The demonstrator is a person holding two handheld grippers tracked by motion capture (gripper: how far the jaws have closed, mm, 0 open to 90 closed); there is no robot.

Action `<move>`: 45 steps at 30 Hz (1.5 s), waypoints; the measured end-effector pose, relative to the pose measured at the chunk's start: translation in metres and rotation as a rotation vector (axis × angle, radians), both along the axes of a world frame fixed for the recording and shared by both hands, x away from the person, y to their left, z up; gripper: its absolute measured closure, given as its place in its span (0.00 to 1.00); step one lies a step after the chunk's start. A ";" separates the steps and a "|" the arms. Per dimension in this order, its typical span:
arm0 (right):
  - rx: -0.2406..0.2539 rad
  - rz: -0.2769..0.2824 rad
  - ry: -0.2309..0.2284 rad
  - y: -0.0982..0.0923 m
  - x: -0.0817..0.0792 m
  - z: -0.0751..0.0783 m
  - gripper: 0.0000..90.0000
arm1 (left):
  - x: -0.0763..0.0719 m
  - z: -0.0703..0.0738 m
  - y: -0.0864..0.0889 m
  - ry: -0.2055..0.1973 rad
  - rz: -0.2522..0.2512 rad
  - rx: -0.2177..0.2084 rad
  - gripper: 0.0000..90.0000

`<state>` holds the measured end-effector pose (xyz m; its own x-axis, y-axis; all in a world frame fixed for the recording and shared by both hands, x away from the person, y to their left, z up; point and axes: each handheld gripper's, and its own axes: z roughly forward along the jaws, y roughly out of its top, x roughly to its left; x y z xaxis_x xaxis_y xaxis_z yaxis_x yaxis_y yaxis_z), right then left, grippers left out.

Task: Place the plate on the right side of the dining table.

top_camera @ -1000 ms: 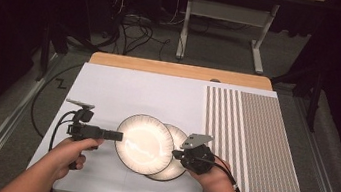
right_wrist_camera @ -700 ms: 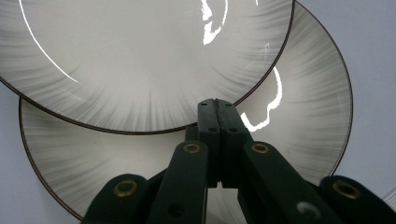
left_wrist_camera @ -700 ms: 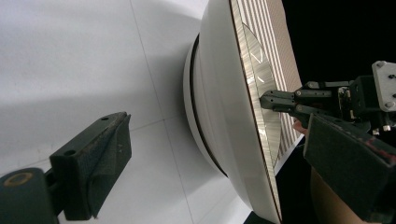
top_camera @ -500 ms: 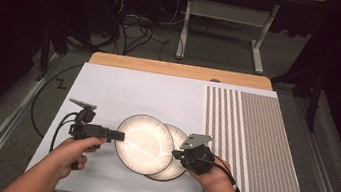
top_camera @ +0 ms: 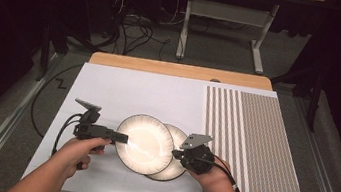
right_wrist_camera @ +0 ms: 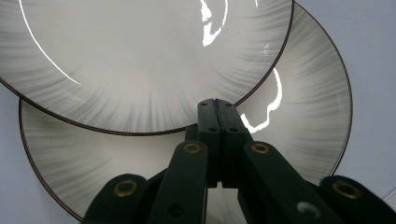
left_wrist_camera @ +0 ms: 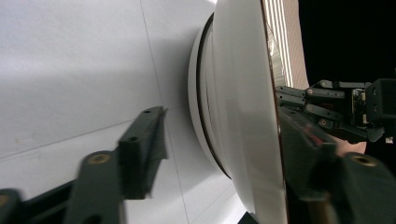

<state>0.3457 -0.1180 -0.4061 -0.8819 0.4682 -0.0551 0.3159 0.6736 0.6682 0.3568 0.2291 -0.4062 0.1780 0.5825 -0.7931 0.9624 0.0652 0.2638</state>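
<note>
Nearest, the person's left hand (top_camera: 77,151) holds the left gripper (top_camera: 124,138) level, and the right hand (top_camera: 214,180) holds the right gripper (top_camera: 175,154); the two point at each other across a pair of plates

The left gripper's jaws have just been closing, with the near rim of the upper plate (top_camera: 145,144) between them. In the left gripper view one jaw lies against the plate's top face, while the other stands a little apart from its underside, so they are spread around the rim and not yet pinching it

The right gripper's jaws are pressed together with nothing between them. In the right gripper view their joined tip (right_wrist_camera: 218,105) lies over the lower plate (right_wrist_camera: 299,116), right at the edge of the upper plate (right_wrist_camera: 140,60)

The upper plate sits between the two grippers, overlapping the lower plate (top_camera: 168,171), which pokes out from under it on the right gripper's side

Beyond the grippers' tips the white table (top_camera: 134,91) runs on bare. A striped mat (top_camera: 253,138) lies outward of the right gripper, then a wooden strip (top_camera: 177,69) along the far edge, and cables (top_camera: 138,26) on the floor behind
</note>
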 end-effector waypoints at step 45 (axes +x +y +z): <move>0.111 -0.062 -0.019 -0.022 0.003 0.014 0.70 | -0.001 0.019 -0.019 -0.026 -0.040 0.161 0.85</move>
<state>0.3484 -0.1402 -0.3918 -0.8502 0.5262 -0.0161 0.3415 0.5744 0.7440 0.3556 0.2097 -0.3875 0.2227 0.6937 -0.6849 0.9562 -0.0186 0.2921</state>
